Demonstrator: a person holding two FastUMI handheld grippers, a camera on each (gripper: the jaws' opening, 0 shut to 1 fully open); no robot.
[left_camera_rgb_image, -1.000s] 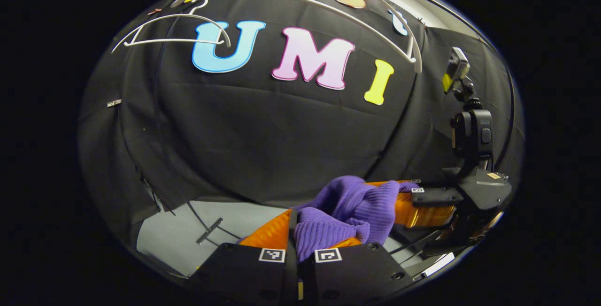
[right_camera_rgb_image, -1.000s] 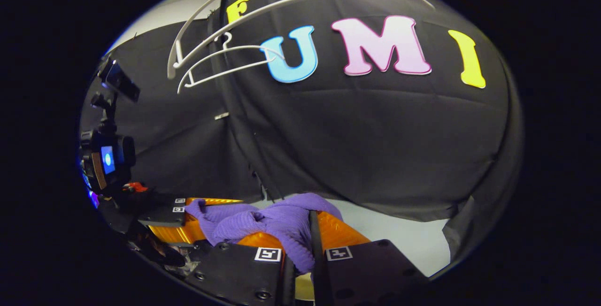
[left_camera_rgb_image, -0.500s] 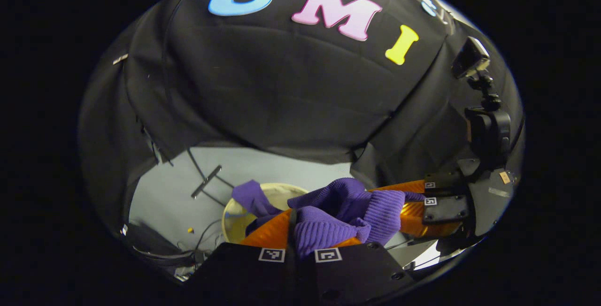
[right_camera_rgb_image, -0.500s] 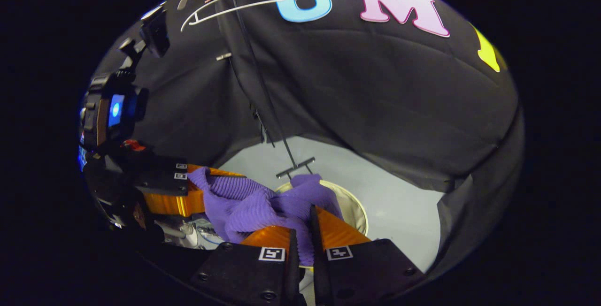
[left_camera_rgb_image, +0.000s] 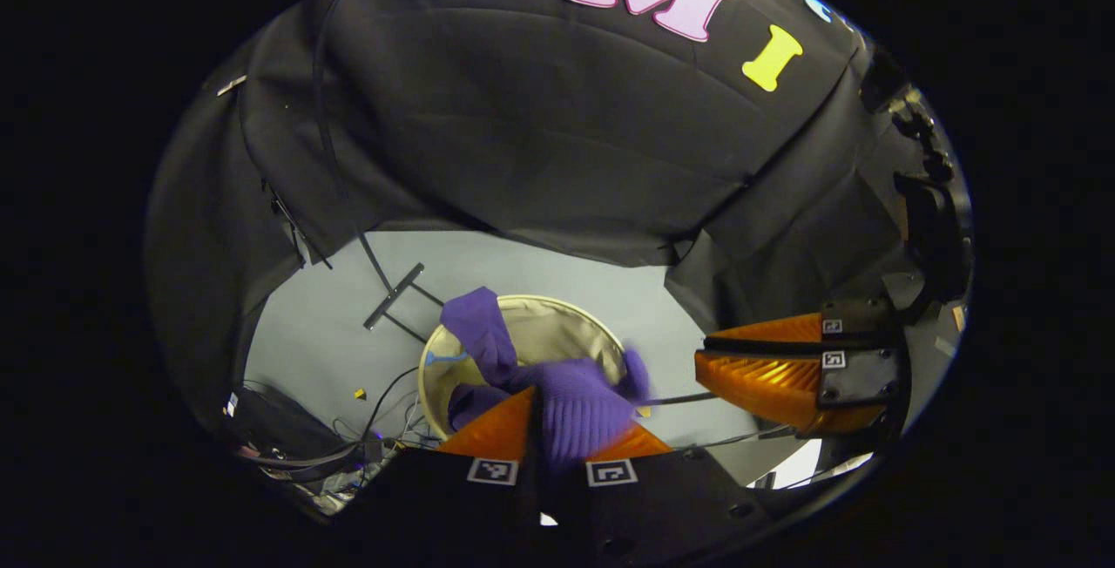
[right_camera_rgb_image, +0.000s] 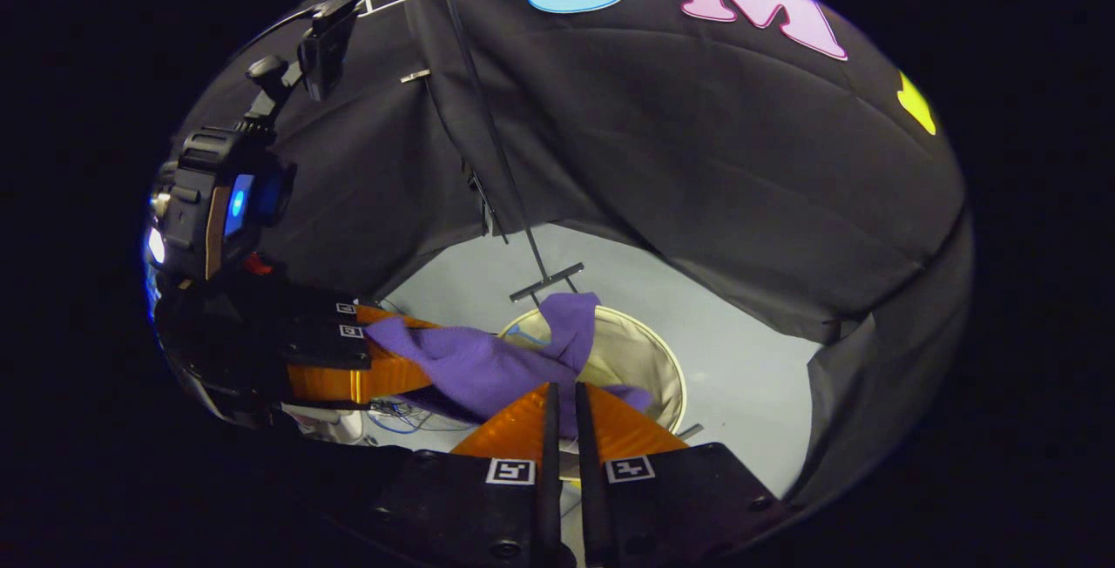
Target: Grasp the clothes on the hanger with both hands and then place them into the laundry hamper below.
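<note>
Clothes [left_camera_rgb_image: 571, 402] pinched by left hand-held gripper [left_camera_rgb_image: 550, 437] over hamper [left_camera_rgb_image: 557, 328].

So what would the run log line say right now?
left hand-held gripper: shut on purple sweater | right hand-held gripper: no cloth between fingers | laundry hamper: sweater hangs over its opening

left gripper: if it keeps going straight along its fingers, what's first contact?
Probably the purple garment already pinched in the left gripper, then the laundry hamper just beyond and below it. Depth is unclear, but the hamper's mouth sits right ahead of the fingers.
</note>
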